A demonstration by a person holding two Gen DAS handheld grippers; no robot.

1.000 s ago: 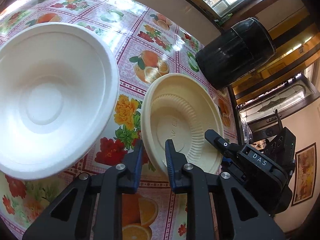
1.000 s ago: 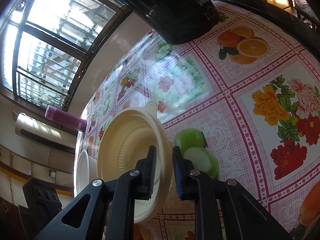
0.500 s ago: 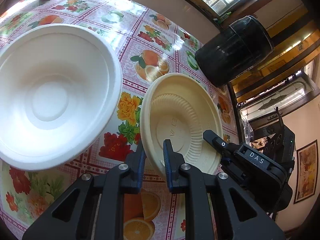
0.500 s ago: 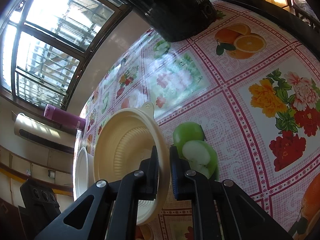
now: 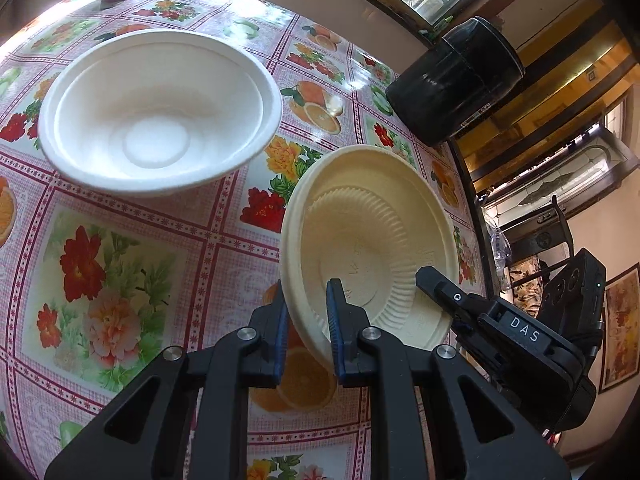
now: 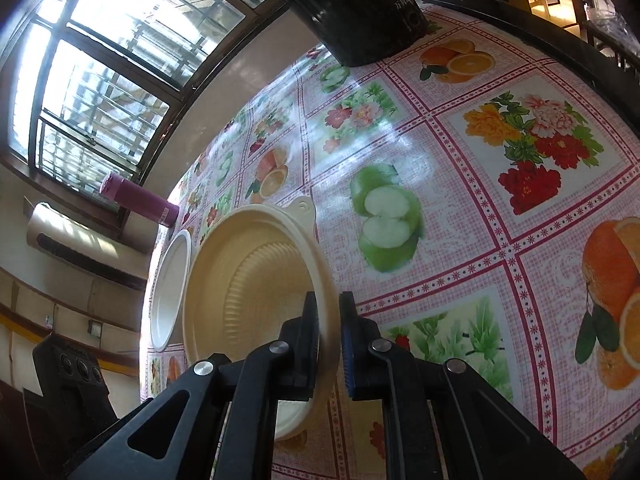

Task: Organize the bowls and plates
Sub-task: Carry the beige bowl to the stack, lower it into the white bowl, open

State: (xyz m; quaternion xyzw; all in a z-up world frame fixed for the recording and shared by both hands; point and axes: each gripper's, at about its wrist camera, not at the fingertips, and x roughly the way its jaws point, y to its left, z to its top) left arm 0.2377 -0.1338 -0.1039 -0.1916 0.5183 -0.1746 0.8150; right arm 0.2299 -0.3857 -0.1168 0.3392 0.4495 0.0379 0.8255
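Both my left tool (image 5: 306, 316) and right tool (image 6: 329, 330) pinch the cream bowl (image 5: 372, 240); I'd carry it level toward the white bowl (image 5: 160, 112) at ten o'clock.

White capital letters "DAS" stand on a small label on the right gripper's black body (image 5: 524, 334). The black cylindrical appliance (image 6: 360, 4) carries a white label with small print too tiny to read. Faint embossed marks on the cream bowl (image 5: 372, 240) are illegible.
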